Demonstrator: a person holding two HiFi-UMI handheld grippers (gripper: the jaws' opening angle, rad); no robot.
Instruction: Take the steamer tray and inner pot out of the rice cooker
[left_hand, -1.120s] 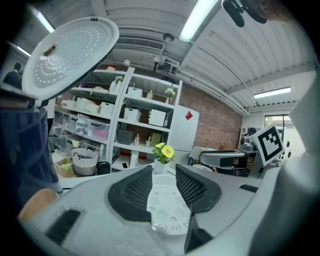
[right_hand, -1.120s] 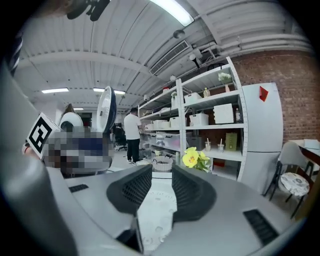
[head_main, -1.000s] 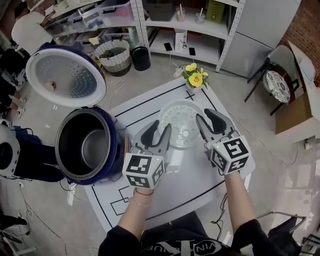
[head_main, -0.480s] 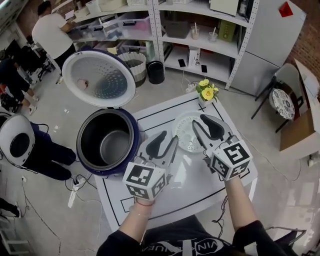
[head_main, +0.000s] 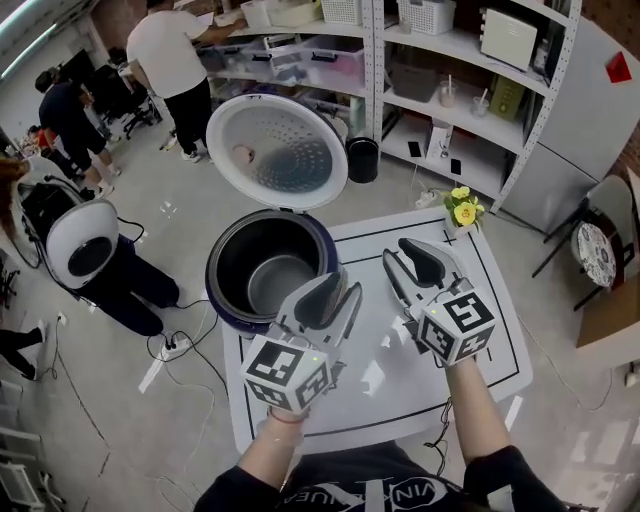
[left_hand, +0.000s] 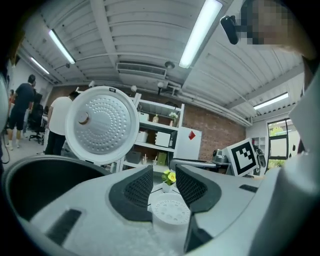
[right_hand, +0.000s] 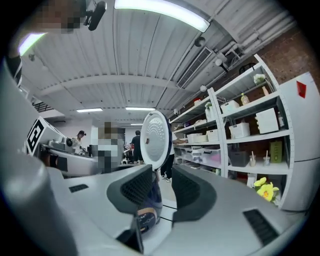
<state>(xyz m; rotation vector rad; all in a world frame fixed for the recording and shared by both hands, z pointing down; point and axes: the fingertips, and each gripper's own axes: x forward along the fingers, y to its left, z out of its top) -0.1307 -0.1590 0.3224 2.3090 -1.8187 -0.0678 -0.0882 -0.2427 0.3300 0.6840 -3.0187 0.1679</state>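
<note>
The dark blue rice cooker (head_main: 230, 300) stands open at the table's left edge, its white perforated lid (head_main: 280, 150) tipped back. The metal inner pot (head_main: 272, 282) sits inside it. The white steamer tray (left_hand: 171, 214) lies flat on the table, seen past the left jaws; in the head view the grippers hide most of it. My left gripper (head_main: 335, 298) is open and empty, just right of the cooker's rim. My right gripper (head_main: 412, 262) is open and empty too, level, above the table. Between its jaws the cooker's body (right_hand: 149, 202) and the lid (right_hand: 156, 140) show.
A small vase of yellow flowers (head_main: 462, 212) stands at the table's far corner. People stand and sit at the left, by a round white device (head_main: 85, 250). Shelves (head_main: 440, 70) line the back. Cables and a power strip (head_main: 165, 350) lie on the floor left of the table (head_main: 480, 345).
Both grippers have risen off the table and shifted left toward the cooker, jaws unchanged. The steamer tray stays on the table. The view has swung so the cooker sits nearer the middle.
</note>
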